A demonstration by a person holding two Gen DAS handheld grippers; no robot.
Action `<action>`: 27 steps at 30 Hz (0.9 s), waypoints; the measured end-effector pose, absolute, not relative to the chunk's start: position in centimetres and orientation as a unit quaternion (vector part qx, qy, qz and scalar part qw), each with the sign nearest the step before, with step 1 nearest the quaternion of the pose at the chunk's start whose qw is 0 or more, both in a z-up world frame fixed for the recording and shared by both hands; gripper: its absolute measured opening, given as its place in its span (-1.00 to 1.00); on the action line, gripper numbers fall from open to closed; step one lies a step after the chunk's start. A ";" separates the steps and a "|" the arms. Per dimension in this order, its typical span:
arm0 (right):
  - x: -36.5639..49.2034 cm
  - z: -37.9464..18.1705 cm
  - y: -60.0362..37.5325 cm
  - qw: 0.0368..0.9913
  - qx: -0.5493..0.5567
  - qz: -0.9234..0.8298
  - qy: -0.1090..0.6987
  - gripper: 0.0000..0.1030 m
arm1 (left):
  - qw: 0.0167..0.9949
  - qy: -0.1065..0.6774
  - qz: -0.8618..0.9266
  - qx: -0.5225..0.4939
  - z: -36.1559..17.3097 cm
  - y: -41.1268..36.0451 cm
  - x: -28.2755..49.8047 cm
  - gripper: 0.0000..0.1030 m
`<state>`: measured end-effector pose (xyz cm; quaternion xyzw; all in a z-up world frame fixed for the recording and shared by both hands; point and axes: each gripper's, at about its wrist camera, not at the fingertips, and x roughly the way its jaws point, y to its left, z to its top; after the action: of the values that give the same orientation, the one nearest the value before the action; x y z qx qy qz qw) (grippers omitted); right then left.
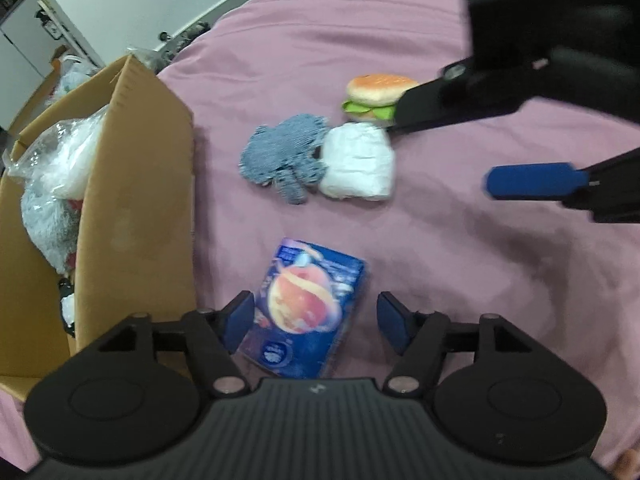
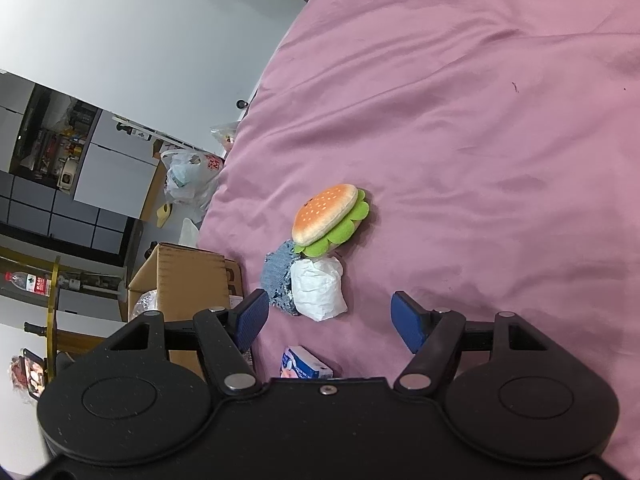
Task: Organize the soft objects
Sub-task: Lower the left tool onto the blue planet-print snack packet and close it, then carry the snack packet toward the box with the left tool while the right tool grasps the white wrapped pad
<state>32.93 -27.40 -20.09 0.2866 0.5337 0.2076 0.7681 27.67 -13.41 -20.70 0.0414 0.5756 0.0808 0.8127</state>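
Cardboard box (image 1: 136, 208) sits at 9 o'clock in the left wrist view, open-topped, w/ a clear plastic bag (image 1: 60, 160) and a grey fluffy item (image 1: 44, 228) already inside; so part of the sorting looks done. On the pink bed (image 1: 440, 260), still outside the box: blue pack (image 1: 308, 308) at 6 o'clock, lying between the pads of the left tongs (image 1: 316, 318); pads stand off both sides, not pressing as far as the blurred view shows, so released. Blue-grey knit cloth (image 1: 284, 160) nr centre, touching a white wrapped bundle (image 1: 358, 164) on its 3 o'clock side; burger plush (image 1: 378, 98) just beyond at 1 o'clock, partly hidden by the right tongs (image 1: 436, 152), which come in from 3 o'clock, released, nothing between the pads. Judgement: roughly mid-task; four items left on the bed; blue pack looks like the next pick, box just beside it.
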 end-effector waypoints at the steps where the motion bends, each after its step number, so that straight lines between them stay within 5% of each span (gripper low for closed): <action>1: 32.9 -20.1 -27.4 0.768 0.287 0.207 0.534 0.32 | 0.815 0.572 0.080 0.040 -20.9 -13.3 27.7 0.29; 10: 33.1 -20.2 -27.4 0.769 0.284 0.207 0.534 0.32 | 0.821 0.566 0.081 0.009 -20.4 -12.4 27.9 -0.06; 27: 33.6 -21.1 -26.4 0.763 0.291 0.217 0.535 0.31 | 0.854 0.507 0.110 -0.047 -14.5 -10.2 28.5 -0.06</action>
<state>33.65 -26.43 -21.06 0.2910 0.5354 0.2175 0.7625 28.55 -10.15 -14.50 -0.0470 0.5068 0.1101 0.8537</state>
